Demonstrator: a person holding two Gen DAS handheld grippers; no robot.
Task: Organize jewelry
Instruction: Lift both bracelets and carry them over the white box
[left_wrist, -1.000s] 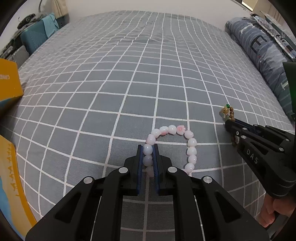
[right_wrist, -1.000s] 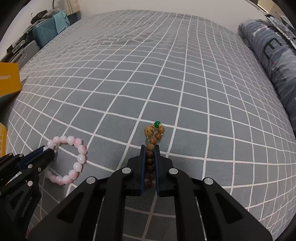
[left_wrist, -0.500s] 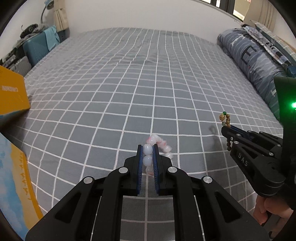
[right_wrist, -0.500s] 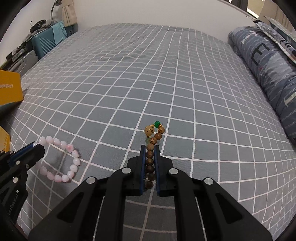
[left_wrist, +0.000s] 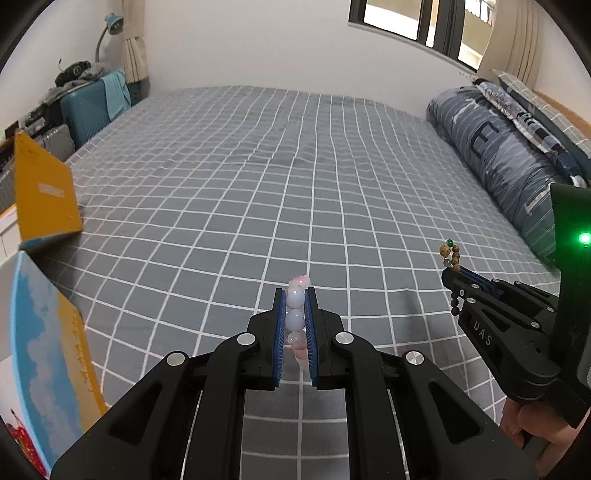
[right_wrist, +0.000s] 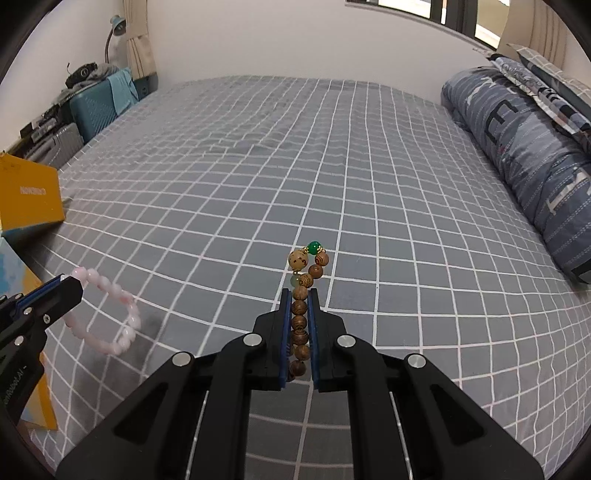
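- A bed (left_wrist: 258, 177) under a grey sheet with a white grid fills both wrist views; its broad middle lies bare from the near edge to the white wall at the far side.
- A rolled blue-grey quilt (right_wrist: 524, 147) with pillows behind it lines the bed's right edge, closing that side.
- A teal suitcase (left_wrist: 88, 110) draped with a light blue cloth stands off the bed's far left corner, beside grey luggage.
- An orange cardboard box (left_wrist: 44, 192) sits at the bed's left edge; a second box, blue and orange (left_wrist: 48, 369), stands nearer the camera on the same side.
- The left gripper (left_wrist: 295, 295) is clamped on a pink bead bracelet (right_wrist: 110, 314), which hangs in a loop clear above the sheet near the left edge, as the right wrist view shows.
- The right gripper (right_wrist: 299, 295) is closed on a brown wooden bead bracelet (right_wrist: 301, 317); its large tan bead and green bead stick out past the fingertips, off the sheet.
- A hand (left_wrist: 535, 428) grips the right gripper's handle at the lower right of the left wrist view.
- The two grippers are held well apart, with open sheet between them.
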